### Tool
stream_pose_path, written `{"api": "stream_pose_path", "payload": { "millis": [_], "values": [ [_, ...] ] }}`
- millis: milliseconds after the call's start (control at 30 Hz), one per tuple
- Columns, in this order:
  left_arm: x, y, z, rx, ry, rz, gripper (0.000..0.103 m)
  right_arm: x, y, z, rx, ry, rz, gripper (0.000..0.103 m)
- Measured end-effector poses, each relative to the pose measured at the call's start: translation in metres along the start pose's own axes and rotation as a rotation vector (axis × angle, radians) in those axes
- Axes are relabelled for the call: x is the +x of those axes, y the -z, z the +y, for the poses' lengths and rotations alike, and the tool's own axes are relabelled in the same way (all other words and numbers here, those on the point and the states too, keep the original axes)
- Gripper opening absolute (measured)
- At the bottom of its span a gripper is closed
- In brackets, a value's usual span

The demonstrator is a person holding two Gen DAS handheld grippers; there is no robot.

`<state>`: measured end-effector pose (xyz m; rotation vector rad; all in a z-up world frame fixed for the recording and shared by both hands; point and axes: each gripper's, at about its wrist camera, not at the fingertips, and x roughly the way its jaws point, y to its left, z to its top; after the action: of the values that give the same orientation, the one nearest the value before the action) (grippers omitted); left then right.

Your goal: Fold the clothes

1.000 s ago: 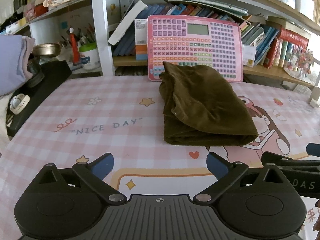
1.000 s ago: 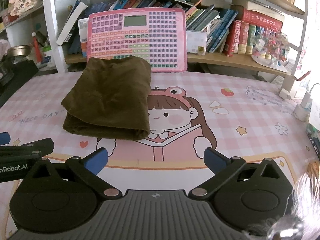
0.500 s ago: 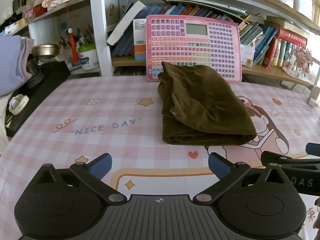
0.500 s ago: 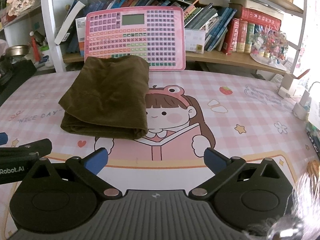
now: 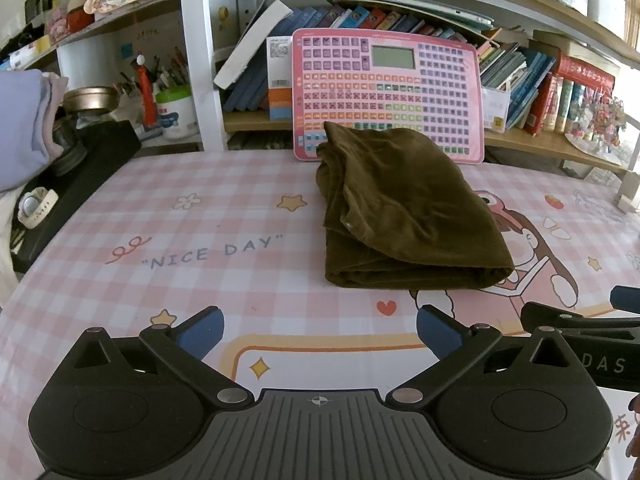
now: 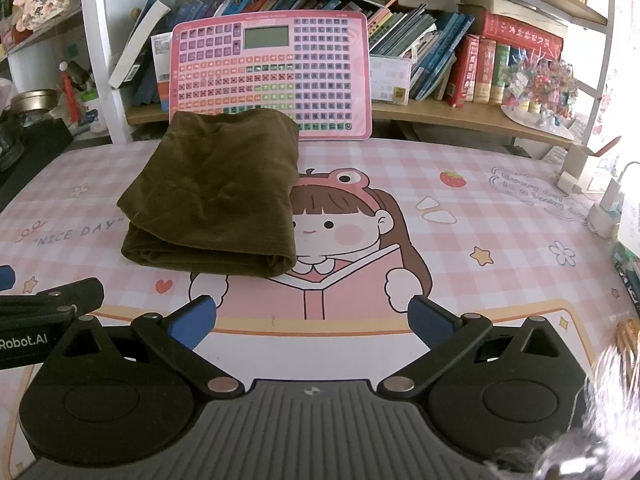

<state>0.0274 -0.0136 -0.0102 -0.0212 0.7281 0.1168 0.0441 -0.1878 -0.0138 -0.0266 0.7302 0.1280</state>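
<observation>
An olive-brown garment [image 5: 404,208] lies folded in a thick rectangle on the pink checked table mat [image 5: 180,240]; it also shows in the right wrist view [image 6: 216,196]. My left gripper [image 5: 318,330] is open and empty, above the mat in front of the garment, apart from it. My right gripper [image 6: 312,318] is open and empty, in front of the garment and to its right. Part of the right gripper shows at the right edge of the left wrist view [image 5: 580,320], and part of the left gripper at the left edge of the right wrist view [image 6: 44,300].
A pink keyboard toy [image 5: 386,92] leans against the bookshelf behind the garment. A black box [image 5: 76,176] with a watch and a metal tin sits at the mat's left edge. Chargers and cables [image 6: 600,200] lie at the right edge.
Both grippers have drawn back slightly from the garment. The garment has not moved, and both grippers stay open.
</observation>
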Motion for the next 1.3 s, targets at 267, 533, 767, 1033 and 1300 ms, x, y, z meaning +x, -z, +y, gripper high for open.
{"api": "stream_pose_path", "payload": {
  "millis": [267, 533, 767, 1033, 1300],
  "values": [
    [0.0, 0.0006, 0.0005, 0.0, -0.001, 0.003, 0.103, 0.0015, -0.0007, 0.0006, -0.001, 0.0, 0.004, 0.103],
    [0.0006, 0.0008, 0.0003, 0.0, -0.008, 0.008, 0.103, 0.002, -0.001, 0.0003, -0.001, -0.002, 0.007, 0.103],
    [0.0009, 0.0012, 0.0005, -0.001, -0.007, 0.011, 0.103, 0.0022, -0.0012, 0.0003, -0.001, -0.003, 0.009, 0.103],
    [0.0011, 0.0015, 0.0006, -0.003, -0.007, 0.016, 0.103, 0.0024, -0.0007, 0.0003, -0.001, -0.003, 0.013, 0.103],
    [0.0019, 0.0012, 0.0003, -0.003, -0.009, 0.02, 0.103, 0.0029, -0.0008, 0.0006, -0.002, -0.002, 0.016, 0.103]
  ]
}}
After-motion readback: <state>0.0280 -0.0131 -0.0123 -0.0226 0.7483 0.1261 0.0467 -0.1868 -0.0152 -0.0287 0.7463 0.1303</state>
